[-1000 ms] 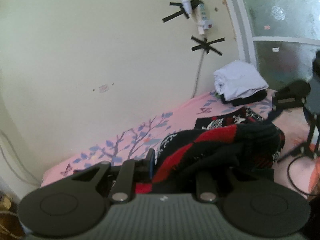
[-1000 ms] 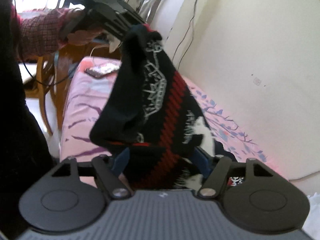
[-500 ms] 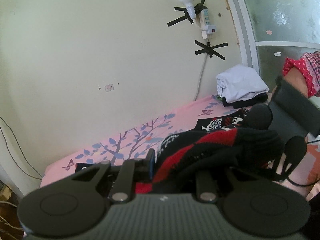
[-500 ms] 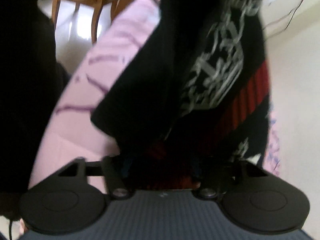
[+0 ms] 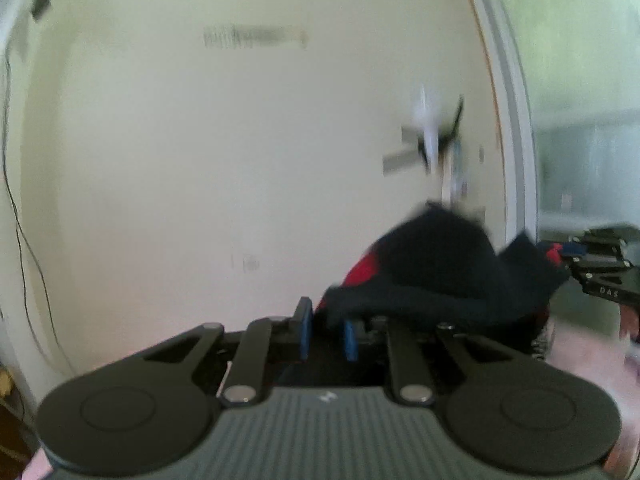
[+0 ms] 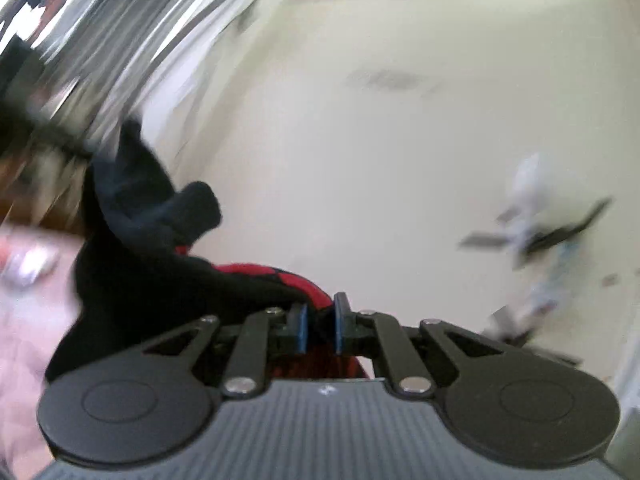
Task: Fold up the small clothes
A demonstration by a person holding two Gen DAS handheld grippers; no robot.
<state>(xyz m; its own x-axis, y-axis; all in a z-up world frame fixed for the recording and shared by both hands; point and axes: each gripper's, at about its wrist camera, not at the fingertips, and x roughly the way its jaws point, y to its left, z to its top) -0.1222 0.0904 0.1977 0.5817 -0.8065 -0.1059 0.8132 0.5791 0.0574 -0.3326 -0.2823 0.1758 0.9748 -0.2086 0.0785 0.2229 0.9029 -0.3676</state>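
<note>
A small black and red knitted garment [image 5: 440, 272] hangs stretched in the air between both grippers. My left gripper [image 5: 326, 332] is shut on one edge of it; the cloth drapes over the right finger. My right gripper [image 6: 319, 324] is shut on the other edge, with red cloth [image 6: 280, 276] pinched between the blue pads. The right gripper also shows at the right edge of the left wrist view [image 5: 600, 264]. Both views are blurred by motion.
A cream wall [image 5: 240, 160] fills both views, with a white object taped to it in black [image 5: 430, 136] and cables at the left [image 5: 16, 216]. A white door frame [image 5: 512, 120] stands to the right. Pink bedding [image 6: 28, 320] lies low at the left.
Both grippers have swung upward with the garment. The bed and folded clothes have dropped out of the left view, and the wall now fills both views.
</note>
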